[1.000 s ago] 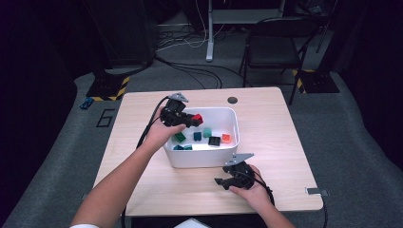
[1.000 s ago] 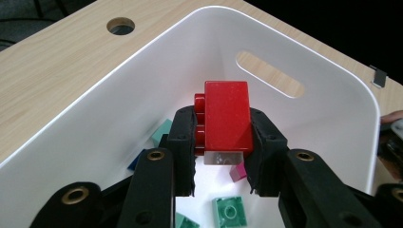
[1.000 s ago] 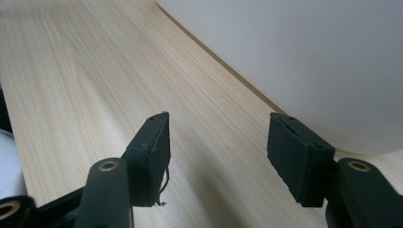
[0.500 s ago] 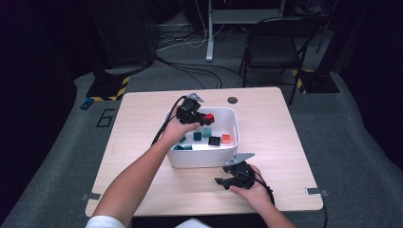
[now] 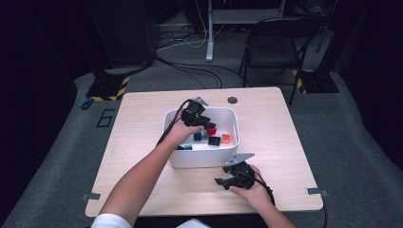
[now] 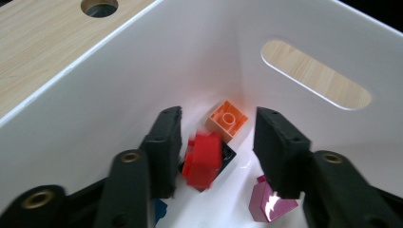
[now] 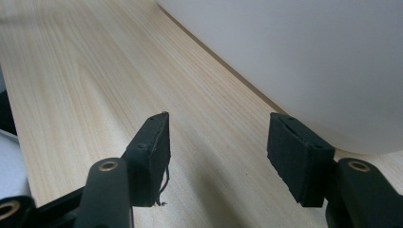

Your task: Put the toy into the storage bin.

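Hovering inside the white bin (image 5: pixel 199 159) in the high view, left gripper (image 5: pixel 208 124), jaws just opened, red brick (image 6: pixel 203 159) loose between them, blurred, touching neither pad. Revealed in the left gripper view: orange brick (image 6: pixel 228 118), black brick (image 6: pixel 227 154) and magenta piece (image 6: pixel 266 206) on the bin floor. Resting on the wooden table (image 7: pixel 95 85) beside the bin wall, right gripper (image 7: pixel 216 156), jaws parted around nothing.

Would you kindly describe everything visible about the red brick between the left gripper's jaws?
The red brick looks like glossy plastic, blurred and tilted. The left gripper has just been opening its jaws, and neither pad presses the brick. It sits over a black brick on the floor of the white bin; whether they touch is unclear. An orange studded brick lies just beyond.
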Motion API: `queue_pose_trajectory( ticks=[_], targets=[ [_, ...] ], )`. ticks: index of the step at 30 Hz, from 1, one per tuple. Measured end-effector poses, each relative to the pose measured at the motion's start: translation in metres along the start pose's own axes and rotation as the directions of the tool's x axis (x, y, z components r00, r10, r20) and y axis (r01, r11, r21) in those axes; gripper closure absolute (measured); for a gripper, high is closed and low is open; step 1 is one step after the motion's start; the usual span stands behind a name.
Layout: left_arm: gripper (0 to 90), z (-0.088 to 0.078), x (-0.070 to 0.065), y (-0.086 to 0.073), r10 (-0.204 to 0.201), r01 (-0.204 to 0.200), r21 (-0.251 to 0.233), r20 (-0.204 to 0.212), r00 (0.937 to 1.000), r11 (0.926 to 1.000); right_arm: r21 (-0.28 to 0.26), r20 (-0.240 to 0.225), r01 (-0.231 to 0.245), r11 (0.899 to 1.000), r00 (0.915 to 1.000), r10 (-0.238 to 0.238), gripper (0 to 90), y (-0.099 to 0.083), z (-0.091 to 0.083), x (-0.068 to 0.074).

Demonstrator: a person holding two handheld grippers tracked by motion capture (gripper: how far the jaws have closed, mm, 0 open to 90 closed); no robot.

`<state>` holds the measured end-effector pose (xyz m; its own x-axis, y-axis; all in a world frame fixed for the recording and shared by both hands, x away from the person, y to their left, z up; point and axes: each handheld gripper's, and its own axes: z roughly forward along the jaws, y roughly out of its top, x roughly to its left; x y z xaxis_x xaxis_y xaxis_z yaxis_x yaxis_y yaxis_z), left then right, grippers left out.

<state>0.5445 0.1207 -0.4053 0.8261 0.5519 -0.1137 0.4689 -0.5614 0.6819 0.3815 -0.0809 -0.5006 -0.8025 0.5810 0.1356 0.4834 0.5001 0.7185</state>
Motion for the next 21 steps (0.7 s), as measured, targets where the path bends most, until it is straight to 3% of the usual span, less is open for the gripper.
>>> queue_pose_trajectory(
  ticks=[10, 12, 16, 21],
  targets=[
    [44.4, -0.022, -0.001, 0.000, 0.004, -0.006, -0.031, -0.036, 0.9994, 0.9995, 0.003, 0.001, -0.002, 1.000, 1.0000, 0.002, 39.8, 0.000, 0.001, 0.001],
    [44.0, -0.031, 0.001, -0.002, -0.001, -0.001, -0.043, -0.045, 0.9990, 0.9991, 0.011, -0.003, 0.013, 1.000, 0.9999, -0.013, 39.8, 0.000, 0.001, 0.001],
    [43.6, -0.041, 0.005, -0.005, -0.006, 0.003, -0.050, -0.058, 0.9983, 0.9988, 0.007, -0.002, 0.001, 1.000, 1.0000, -0.001, 39.8, 0.000, 0.001, 0.002],
    [43.6, -0.065, 0.015, -0.011, -0.032, 0.026, -0.076, -0.087, 0.9957, 0.9967, 0.009, 0.001, 0.000, 1.000, 1.0000, 0.000, 39.8, 0.000, 0.001, 0.002]
  ],
)
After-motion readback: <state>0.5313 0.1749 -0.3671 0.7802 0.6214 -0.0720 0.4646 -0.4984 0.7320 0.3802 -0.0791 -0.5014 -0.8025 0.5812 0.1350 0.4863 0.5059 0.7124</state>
